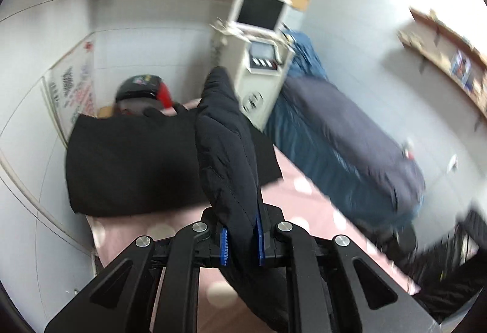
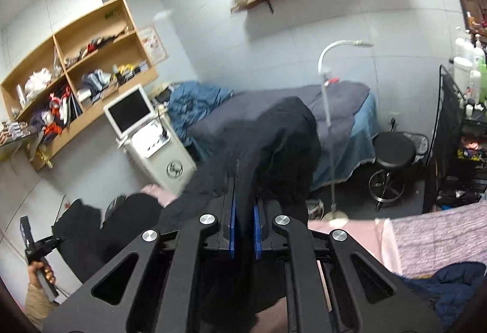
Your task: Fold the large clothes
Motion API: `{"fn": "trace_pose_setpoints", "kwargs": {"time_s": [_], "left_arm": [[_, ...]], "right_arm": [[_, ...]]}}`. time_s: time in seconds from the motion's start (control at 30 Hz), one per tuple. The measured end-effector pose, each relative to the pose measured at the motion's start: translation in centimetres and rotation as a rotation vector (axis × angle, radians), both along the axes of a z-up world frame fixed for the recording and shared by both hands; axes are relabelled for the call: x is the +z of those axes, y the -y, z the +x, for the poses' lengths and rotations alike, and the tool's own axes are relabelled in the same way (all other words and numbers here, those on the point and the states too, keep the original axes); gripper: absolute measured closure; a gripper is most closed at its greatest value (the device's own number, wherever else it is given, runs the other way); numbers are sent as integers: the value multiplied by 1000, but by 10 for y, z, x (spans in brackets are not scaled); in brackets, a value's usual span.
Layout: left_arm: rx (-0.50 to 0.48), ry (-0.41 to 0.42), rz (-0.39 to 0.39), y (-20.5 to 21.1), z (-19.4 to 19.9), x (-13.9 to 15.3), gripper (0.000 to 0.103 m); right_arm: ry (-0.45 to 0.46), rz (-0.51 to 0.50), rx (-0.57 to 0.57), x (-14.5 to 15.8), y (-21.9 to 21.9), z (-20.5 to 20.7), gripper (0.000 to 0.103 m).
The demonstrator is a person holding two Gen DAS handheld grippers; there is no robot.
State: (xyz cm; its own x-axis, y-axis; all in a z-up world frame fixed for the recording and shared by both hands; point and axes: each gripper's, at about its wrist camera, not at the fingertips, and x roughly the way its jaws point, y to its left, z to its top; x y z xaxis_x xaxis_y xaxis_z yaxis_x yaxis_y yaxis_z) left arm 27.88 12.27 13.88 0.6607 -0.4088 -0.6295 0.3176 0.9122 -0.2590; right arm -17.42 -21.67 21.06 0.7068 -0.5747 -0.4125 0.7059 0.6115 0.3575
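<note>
A dark navy padded jacket [image 1: 225, 135] hangs lifted above the pink dotted bed sheet [image 1: 304, 189]. My left gripper [image 1: 242, 244] is shut on a fold of it, and the cloth stands up between the blue pads [image 1: 224, 244]. In the right wrist view the same dark jacket [image 2: 274, 135] drapes over and ahead of my right gripper [image 2: 243, 232], which is shut on its edge. The cloth trails down to the left toward a person's hand [image 2: 41, 270]. A folded black garment [image 1: 131, 162] lies on the sheet behind the jacket.
A white machine with a screen [image 2: 146, 132] stands between the pink bed and a blue treatment bed [image 2: 350, 119]. A floor lamp [image 2: 330, 119], a black stool [image 2: 392, 150] and a rack of bottles [image 2: 468, 119] are at the right. Another navy garment [image 2: 450, 281] lies near a lilac blanket [image 2: 441, 235].
</note>
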Motion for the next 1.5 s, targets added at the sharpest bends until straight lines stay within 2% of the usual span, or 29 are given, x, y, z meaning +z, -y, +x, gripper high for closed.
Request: {"fn": "trace_pose_setpoints", "kwargs": {"time_s": [0.1, 0.17, 0.2, 0.23, 0.27, 0.3, 0.33, 0.37, 0.43, 0.47, 0.53, 0.57, 0.6, 0.63, 0.7, 0.77, 0.83, 0.9, 0.97, 1.07, 1.17, 1.23, 1.33, 1.43, 1.47, 1.5], "left_arm": [[70, 87, 48, -7, 21, 1, 90], [111, 72, 29, -15, 41, -8, 90], [116, 48, 26, -14, 47, -17, 90], [122, -3, 45, -13, 57, -37, 86], [124, -47, 65, -16, 65, -51, 83], [116, -99, 89, -12, 70, -71, 80], [99, -175, 126, -5, 73, -99, 70], [90, -229, 158, 1, 81, -121, 53], [103, -287, 217, 1, 72, -157, 33], [145, -330, 267, 1, 66, -179, 27], [204, -362, 291, -10, 57, -196, 26], [231, -380, 269, -18, 50, -201, 26], [263, -395, 245, -28, 42, -204, 26], [280, -398, 228, -37, 35, -205, 26], [292, -376, 211, -44, 18, -194, 26], [274, -301, 245, -36, 1, -174, 25], [223, -216, 284, -13, -15, -156, 22], [111, -145, 319, 25, -35, -147, 17], [-12, -131, 356, 68, -44, -148, 13], [-200, -180, 411, 149, -59, -170, 13], [-293, -200, 449, 214, -67, -191, 13], [-312, -184, 465, 246, -67, -198, 13], [-267, -162, 542, 291, -57, -210, 13], [-167, -155, 692, 318, -35, -233, 13], [-159, -177, 707, 319, -28, -240, 18], [-161, -202, 697, 314, -23, -243, 27]], "right_arm": [[-2, -33, -24, -1, 5, -12, 94], [0, 28, -15, -13, 10, -12, 94], [-13, 102, 17, -32, 20, -8, 94], [-28, 136, 21, -47, 27, -6, 93], [-55, 176, 25, -66, 34, -4, 87], [-130, 246, 27, -99, 42, 6, 78], [-187, 282, 2, -122, 45, 12, 73], [-227, 306, -25, -140, 48, 16, 61], [-314, 389, -108, -189, 56, 14, 47], [-347, 424, -165, -208, 59, 9, 46], [-387, 511, -245, -235, 62, -9, 46], [-387, 592, -293, -249, 62, -22, 46], [-349, 639, -303, -255, 61, -33, 46], [-325, 660, -302, -258, 58, -37, 46], [-364, 641, -298, -258, 51, -39, 45], [-413, 582, -267, -252, 38, -35, 32], [-419, 565, -237, -247, 30, -23, 31], [-423, 553, -190, -243, 17, -11, 30], [-449, 537, -145, -244, 0, 5, 29], [-469, 526, -63, -244, -12, 33, 29], [-525, 472, 33, -243, -41, 58, 29], [-540, 454, 70, -239, -54, 66, 29], [-556, 456, 91, -239, -70, 65, 26], [-557, 487, 77, -241, -78, 56, 25], [-562, 496, 74, -242, -78, 53, 25], [-567, 504, 65, -243, -79, 50, 25]]}}
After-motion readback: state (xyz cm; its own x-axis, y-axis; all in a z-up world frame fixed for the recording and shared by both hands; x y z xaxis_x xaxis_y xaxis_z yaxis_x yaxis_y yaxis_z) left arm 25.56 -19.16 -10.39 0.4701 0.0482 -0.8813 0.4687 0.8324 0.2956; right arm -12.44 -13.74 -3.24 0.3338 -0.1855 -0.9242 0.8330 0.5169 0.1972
